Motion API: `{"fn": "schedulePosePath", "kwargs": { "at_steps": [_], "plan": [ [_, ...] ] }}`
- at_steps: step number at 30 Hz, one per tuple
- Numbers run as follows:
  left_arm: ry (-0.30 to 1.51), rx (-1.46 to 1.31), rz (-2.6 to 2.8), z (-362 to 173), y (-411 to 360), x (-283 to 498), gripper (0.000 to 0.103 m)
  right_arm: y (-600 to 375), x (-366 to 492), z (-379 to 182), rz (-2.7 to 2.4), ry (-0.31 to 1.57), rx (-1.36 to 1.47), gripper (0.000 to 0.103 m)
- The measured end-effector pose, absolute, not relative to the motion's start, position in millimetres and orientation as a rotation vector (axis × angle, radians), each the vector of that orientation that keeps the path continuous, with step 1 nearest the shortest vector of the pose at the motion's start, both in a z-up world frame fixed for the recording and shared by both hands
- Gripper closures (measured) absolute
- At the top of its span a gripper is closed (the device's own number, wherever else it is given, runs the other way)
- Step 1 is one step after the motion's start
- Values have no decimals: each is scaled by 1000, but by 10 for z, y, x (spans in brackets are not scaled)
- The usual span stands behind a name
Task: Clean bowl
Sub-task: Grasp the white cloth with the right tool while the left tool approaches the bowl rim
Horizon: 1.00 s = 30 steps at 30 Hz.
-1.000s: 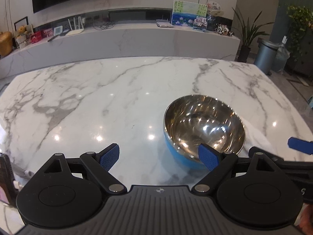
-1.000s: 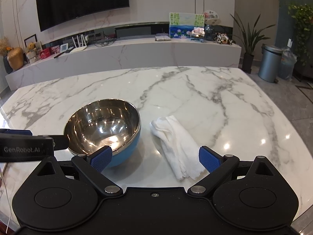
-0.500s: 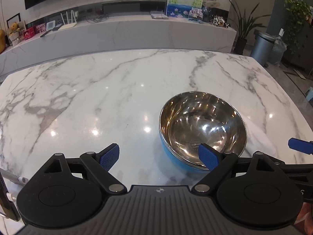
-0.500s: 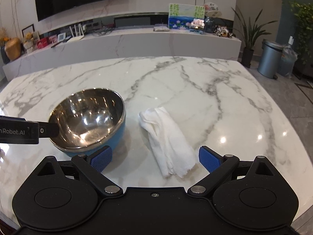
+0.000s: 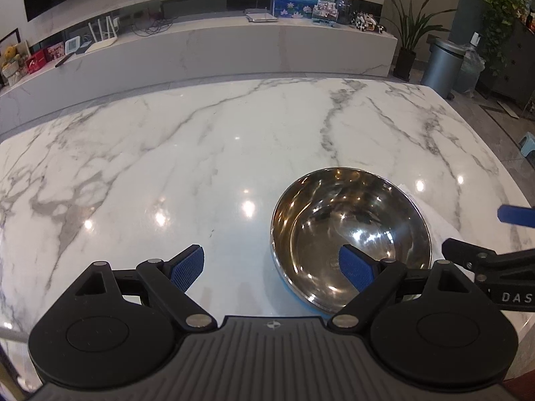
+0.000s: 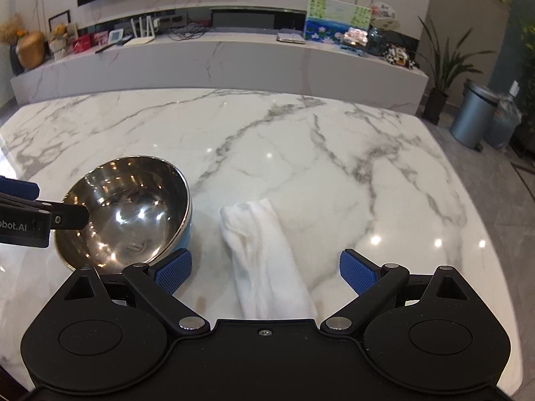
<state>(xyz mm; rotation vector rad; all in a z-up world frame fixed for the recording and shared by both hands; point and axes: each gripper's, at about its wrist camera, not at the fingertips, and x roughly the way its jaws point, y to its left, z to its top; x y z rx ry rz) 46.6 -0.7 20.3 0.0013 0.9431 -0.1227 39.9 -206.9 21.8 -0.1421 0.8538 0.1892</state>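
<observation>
A steel bowl (image 5: 351, 237) with a blue outside stands upright on the marble table (image 5: 200, 167). My left gripper (image 5: 271, 267) is open and low at its near left side, the right fingertip (image 5: 356, 267) over the bowl's inside and the left one outside it. In the right wrist view the bowl (image 6: 127, 214) is at the left, with the left gripper's finger (image 6: 67, 218) reaching over its rim. A folded white cloth (image 6: 264, 257) lies just right of the bowl. My right gripper (image 6: 265, 270) is open above the cloth's near end, one finger on each side.
The table's right edge (image 6: 474, 220) drops to a grey floor with a metal bin (image 6: 474, 117) and a potted plant (image 6: 441, 67). A long marble ledge (image 6: 217, 63) with a painting, router and ornaments runs behind the table.
Both grippers have moved forward and lower. The bowl now sits closer under the left fingers, and the cloth has come between the right fingers. Both stay open.
</observation>
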Motion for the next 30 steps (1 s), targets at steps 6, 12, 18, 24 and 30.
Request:
{"fn": "schedulePosePath", "kwargs": {
  "at_steps": [6,12,18,24,30],
  "plan": [
    [978,-38,-153,77,14,542,15,-2129,519,14,198,915,-96,11],
    [1011,-77,-173,53,43,580,15,-2147,553,-44,211,918,-83,18],
    [1007,-36,-135,6,16,580,16,-2108,586,-88,214,930,-76,23],
    [1026,-39,-138,-60,21,578,16,-2157,565,-156,208,948,-58,29],
    [1028,-35,-142,-72,28,557,16,-2168,554,-199,209,953,-55,43]
  ]
}}
